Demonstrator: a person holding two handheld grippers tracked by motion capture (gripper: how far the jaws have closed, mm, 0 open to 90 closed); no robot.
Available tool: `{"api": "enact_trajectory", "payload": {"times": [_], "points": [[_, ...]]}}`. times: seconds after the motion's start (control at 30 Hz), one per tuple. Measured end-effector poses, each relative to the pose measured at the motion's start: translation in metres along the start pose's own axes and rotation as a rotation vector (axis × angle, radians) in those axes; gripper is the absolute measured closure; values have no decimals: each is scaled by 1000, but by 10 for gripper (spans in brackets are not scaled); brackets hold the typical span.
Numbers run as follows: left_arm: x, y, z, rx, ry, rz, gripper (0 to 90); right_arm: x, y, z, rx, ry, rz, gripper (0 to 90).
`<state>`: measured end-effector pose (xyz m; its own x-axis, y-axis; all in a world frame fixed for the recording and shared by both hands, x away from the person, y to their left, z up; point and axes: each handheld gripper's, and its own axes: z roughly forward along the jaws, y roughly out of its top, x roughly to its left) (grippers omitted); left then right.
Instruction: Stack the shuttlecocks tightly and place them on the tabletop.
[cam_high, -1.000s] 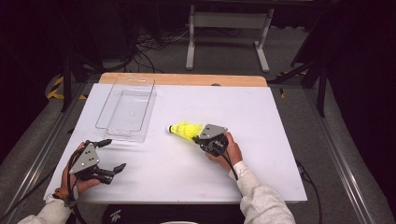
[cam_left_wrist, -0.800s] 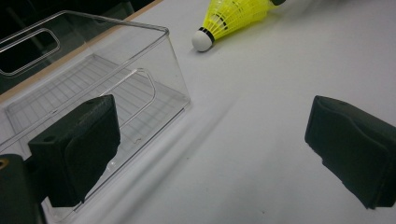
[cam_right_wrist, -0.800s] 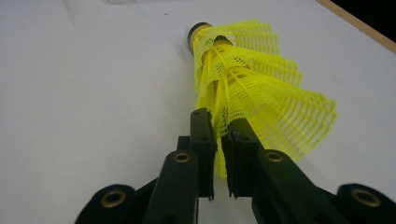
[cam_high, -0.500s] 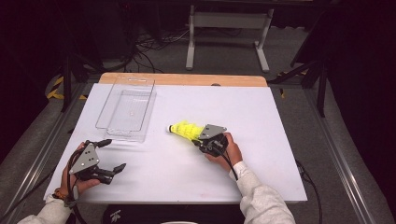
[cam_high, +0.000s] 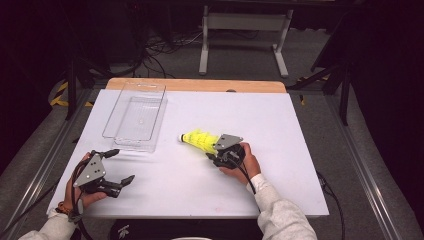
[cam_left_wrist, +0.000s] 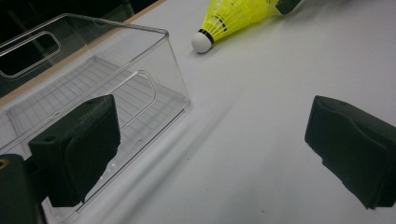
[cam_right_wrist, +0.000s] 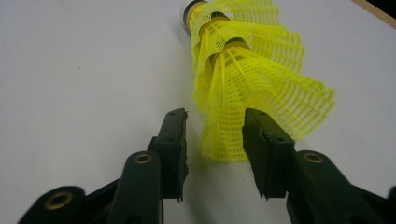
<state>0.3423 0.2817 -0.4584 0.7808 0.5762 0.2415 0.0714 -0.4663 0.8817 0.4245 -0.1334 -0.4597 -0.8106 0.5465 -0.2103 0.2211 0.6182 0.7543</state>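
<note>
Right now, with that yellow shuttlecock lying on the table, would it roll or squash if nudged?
The shuttlecock lies on its side, so it would probably roll in a curve around its white tip. Its open mesh skirt looks thin and probably light, likely flexing under pressure.

- White table top (cam_high: 280, 150), with a bare wooden strip (cam_high: 200, 85) along the far edge.
- Clear plastic bin (cam_high: 136, 116) standing on the left part of the white surface, near the far edge, open side up.
- Yellow shuttlecock (cam_high: 198, 139) lying on its side near the middle, white cork tip toward the bin, well apart from it.
</note>
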Motion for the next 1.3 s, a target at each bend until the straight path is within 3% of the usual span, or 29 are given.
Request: {"api": "enact_trajectory", "payload": {"times": [0.27, 0.8, 1.13, 1.3], "points": [[0, 0, 0, -1, 0, 2, 44, 2, -2, -13, -29, -9, 4, 564], [-1, 0, 1, 3, -8, 4, 46, 1, 8, -57, -190, -86, 24, 519], [-1, 0, 1, 2, -7, 5, 46, 6, 11, -66, -211, -118, 12, 446], [-1, 0, 0, 0, -8, 3, 46, 11, 14, -65, -215, -127, 5, 368]]}}
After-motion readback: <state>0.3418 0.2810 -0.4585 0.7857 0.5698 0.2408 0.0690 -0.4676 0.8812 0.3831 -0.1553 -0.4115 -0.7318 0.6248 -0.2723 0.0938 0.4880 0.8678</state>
